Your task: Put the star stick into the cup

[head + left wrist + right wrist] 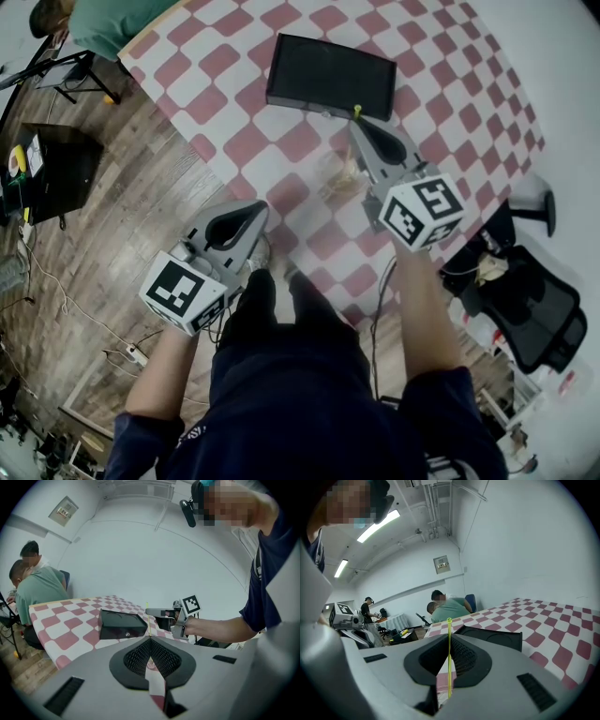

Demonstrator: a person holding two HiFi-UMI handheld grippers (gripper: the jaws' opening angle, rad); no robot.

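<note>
Nearest to me, my left hand-held gripper [262,210] hangs by the near edge of the worktop [217,101]. Its jaws are pressed together with nothing in them. It has no job right now, I think.

A little further in, my right hand-held gripper [360,123] is over the worktop, not far from the near edge. Its jaws are clamped on the stick [449,658]. The stick stands straight up between them, and the small green star pokes out above the tips.

The clear cup [339,176] stands on the worktop just beside that gripper, on my side of it. I cannot see the bottom end of the stick in any view, so I cannot say if it has reached the cup.

So here is how I judge it. The pick-up is done, because the stick is off the worktop and in my grip. What is left is to get the bottom end inside the cup and then let go.

Behind all this, a flat black box [330,75] lies near the middle of the worktop. A person in green [108,21] sits at the far left corner.
</note>
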